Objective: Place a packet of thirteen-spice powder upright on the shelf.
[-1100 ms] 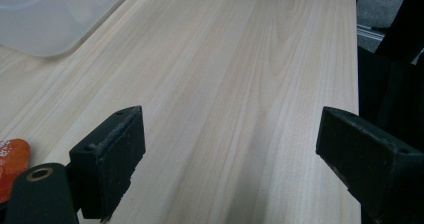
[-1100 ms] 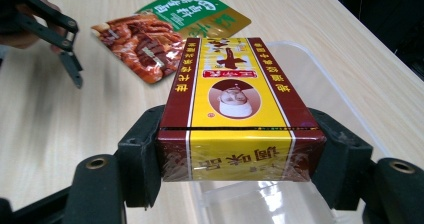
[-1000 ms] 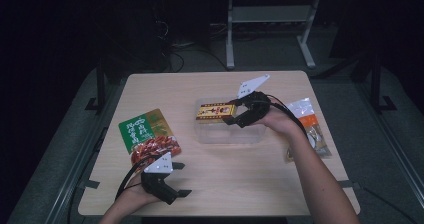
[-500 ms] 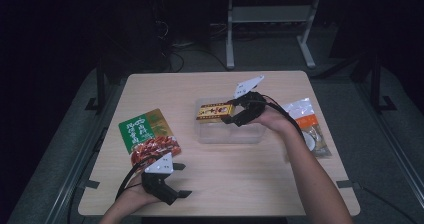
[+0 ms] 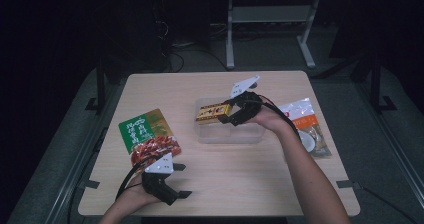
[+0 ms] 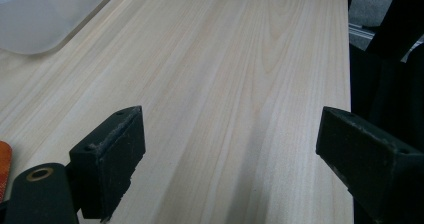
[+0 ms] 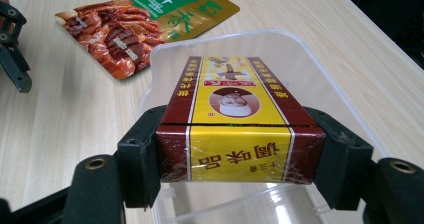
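Right tongs (image 7: 240, 149) clamped on box (image 7: 239, 109) over clear tub (image 7: 320, 69) — label legible in right gripper view. Left tongs (image 5: 175, 181) wide, empty on desk (image 5: 240, 179) — beside pouch (image 5: 148, 135) in high view.

yellow-and-maroon box (image 7: 239, 121), green-and-red packet (image 7: 145, 21)

The table (image 5: 220, 184) is evenly lit from above; surroundings from 9 through 3 o'clock are left dark, slightly grainy.
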A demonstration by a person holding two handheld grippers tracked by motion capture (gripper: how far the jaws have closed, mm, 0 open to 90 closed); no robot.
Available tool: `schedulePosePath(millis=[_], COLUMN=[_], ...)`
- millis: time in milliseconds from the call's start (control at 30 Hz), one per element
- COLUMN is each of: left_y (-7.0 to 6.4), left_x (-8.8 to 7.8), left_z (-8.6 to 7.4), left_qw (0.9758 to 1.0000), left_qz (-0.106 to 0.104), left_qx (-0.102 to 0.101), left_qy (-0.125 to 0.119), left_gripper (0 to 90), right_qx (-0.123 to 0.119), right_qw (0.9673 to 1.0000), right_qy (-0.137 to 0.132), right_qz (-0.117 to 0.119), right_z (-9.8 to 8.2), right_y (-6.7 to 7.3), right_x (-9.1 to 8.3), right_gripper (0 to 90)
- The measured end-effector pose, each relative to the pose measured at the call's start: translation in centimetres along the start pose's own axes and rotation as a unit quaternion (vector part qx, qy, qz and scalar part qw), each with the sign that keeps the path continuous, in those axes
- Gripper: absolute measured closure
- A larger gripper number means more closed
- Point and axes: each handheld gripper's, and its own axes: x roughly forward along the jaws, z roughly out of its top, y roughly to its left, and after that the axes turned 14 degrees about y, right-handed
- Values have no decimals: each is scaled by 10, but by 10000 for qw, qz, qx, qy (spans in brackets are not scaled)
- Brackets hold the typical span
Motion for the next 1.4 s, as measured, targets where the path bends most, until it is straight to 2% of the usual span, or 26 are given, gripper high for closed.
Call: schedulePosePath(millis=[367,600,633,667,733,767,800,867,900,967,1100,1167,1300,1367,1400], left_y=[0,0,0,-1,-1,-1,-1,-1,-1,-1,-1,0,0,0,0], left_x=[-1,0,0,0,0,0,0,0,0,0,0,-1,-2,-2,-2], left_z=[0,0,0,0,0,0,0,0,0,0,0,0,0,0,0], left_qw=[10000,10000,10000,10000,10000,10000,10000,10000,10000,10000,10000,9999,9999,9999,9999], left_qz=[0,-33,-38,-46,-52,-54,-61,-61,-66,-72,-78,-62,-104,-122,-120], left_qx=[36,36,34,33,38,41,35,35,31,33,43,81,14,-42,-54], left_qy=[16,-20,-19,-16,-14,-14,-15,-21,-19,-12,-23,7,-45,-99,-108], left_gripper=[117,117,117,117,117,117,117,117,117,116,117,117,116,116,116], right_qx=[-120,-212,-316,-222,-204,-307,-245,-398,-293,-392,-313,-388,-465,-386,-502], right_qw=[9999,9998,9995,9997,9997,9995,9997,9992,9995,9992,9993,9990,9987,9990,9985], right_qy=[88,15,4,-6,-57,-31,-36,-63,-64,-39,-114,-127,-104,-80,-79], right_qz=[-17,22,-10,42,78,55,91,38,100,81,164,161,165,226,193], right_z=[17,29,30,33,36,38,40,43,46,50,58,61,68,71,72], right_y=[1,2,0,2,2,1,2,-1,1,0,0,-1,0,3,1], right_x=[0,0,0,0,0,1,1,2,2,3,6,8,13,15,17], right_gripper=[313,312,312,312,312,312,312,312,312,311,311,311,311,311,311])
